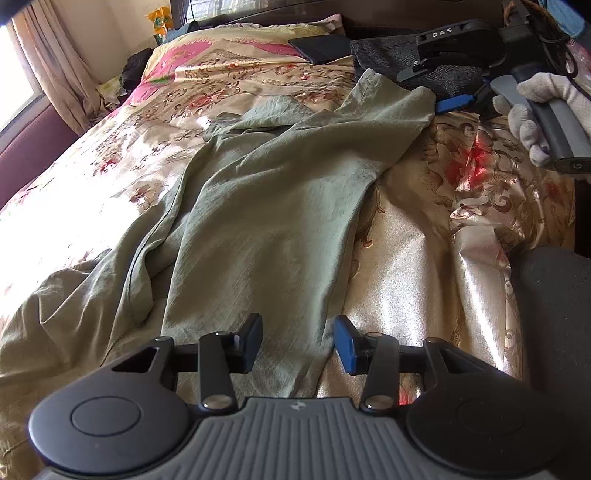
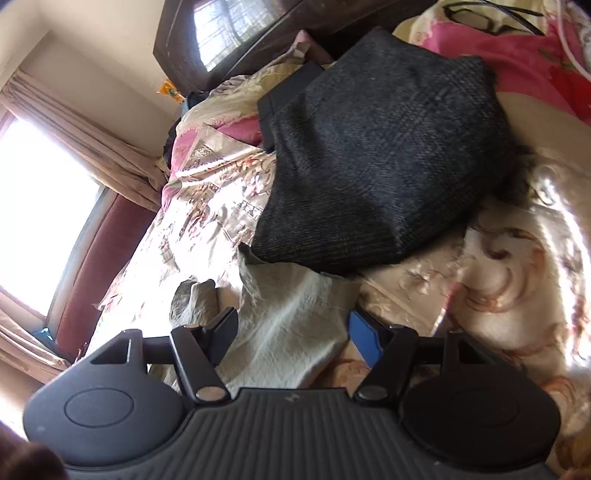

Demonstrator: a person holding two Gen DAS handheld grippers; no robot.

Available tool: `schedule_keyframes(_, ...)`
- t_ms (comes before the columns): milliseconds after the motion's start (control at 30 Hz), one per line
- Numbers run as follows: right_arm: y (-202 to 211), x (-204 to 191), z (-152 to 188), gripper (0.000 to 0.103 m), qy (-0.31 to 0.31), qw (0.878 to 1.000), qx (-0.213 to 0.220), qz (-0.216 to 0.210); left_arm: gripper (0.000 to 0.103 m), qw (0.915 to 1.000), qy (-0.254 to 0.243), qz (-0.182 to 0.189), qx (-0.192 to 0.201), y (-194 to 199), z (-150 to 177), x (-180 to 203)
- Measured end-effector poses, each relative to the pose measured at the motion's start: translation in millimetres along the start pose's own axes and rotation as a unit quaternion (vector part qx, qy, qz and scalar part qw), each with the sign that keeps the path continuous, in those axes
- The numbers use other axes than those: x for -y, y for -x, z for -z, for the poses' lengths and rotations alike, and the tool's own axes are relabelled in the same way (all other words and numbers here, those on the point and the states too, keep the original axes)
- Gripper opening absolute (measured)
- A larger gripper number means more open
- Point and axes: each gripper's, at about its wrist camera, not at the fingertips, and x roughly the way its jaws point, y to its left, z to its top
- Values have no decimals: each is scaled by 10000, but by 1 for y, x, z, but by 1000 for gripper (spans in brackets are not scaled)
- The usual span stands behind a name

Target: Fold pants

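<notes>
Olive-green pants (image 1: 273, 192) lie crumpled lengthwise on the floral bedspread (image 1: 424, 258), with one leg doubled over the other. My left gripper (image 1: 298, 336) hovers at their near end, jaws apart, with the cloth lying under the gap and not pinched. My right gripper (image 1: 458, 101), held in a white-gloved hand (image 1: 535, 110), is at the far right corner of the pants. In the right wrist view my right gripper (image 2: 293, 328) stands open over a pale green end of the pants (image 2: 291, 306), and its pads do not press on the cloth.
A folded dark grey garment (image 2: 380, 147) lies just beyond the pants, beside a flat black case (image 1: 317, 48). Eyeglasses (image 2: 480, 14) rest on the pink bedding. A dark headboard (image 2: 229, 37) closes the far end. Curtains (image 1: 55, 74) and a bright window line the left side.
</notes>
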Motion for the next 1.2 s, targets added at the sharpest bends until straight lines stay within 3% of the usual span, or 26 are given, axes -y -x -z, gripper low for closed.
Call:
schedule_keyframes(33,-6,0,-1,47,41,10000,-28,45,56,10000,-1,-1,-4,-1,-1,0)
schedule_keyframes(67,-12,3,-2,14,-73,9998,-169,41,57,10000,-16,-9,-6,-1,-1,1)
schedule_keyframes(100,-14,7,-2,2,-313,9989,-337,-93,57,10000,-29,-12,0,-1,-2,1)
schedule_keyframes(167,-2,8,-4,3,-373,9987,-256,-241,57,10000,-57,19,56,2,-4,2)
schedule_keyframes(300,44,-2,-22,3,49,9988,325,-368,57,9997,-73,120,206,4,-8,3)
schedule_keyframes(467,58,3,-34,3,240,9988,424,23,57,9995,52,216,241,-2,-11,5)
schedule_keyframes(567,45,7,-29,8,403,9968,143,675,61,9995,18,275,170,-6,-8,7)
schedule_keyframes(600,42,9,-28,8,308,9968,4,740,61,9995,-26,254,161,-6,-7,7)
schedule_keyframes(667,51,9,-25,9,86,9980,137,605,61,9995,-16,219,245,2,-6,3)
schedule_keyframes(700,59,3,-26,11,160,9971,310,674,62,9993,37,202,304,6,-5,0)
schedule_keyframes(767,74,-13,-26,33,538,9925,619,902,62,9989,212,85,416,19,1,-15)
schedule_keyframes(833,84,-38,-23,41,1046,9895,659,751,62,9982,338,-100,491,31,9,-31)
schedule_keyframes(933,76,-80,-10,49,1485,9884,211,248,63,9965,545,-433,468,45,25,-60)
schedule_keyframes(1033,43,-124,20,58,1614,9832,-659,-544,63,9921,788,-887,404,58,44,-95)
schedule_keyframes(1133,1,-175,66,58,1851,9646,-1566,-1041,64,9846,1077,-1343,320,69,64,-131)
schedule_keyframes(1200,-23,-203,92,57,2090,9519,-1897,-1198,67,9778,1345,-1583,258,76,78,-159)
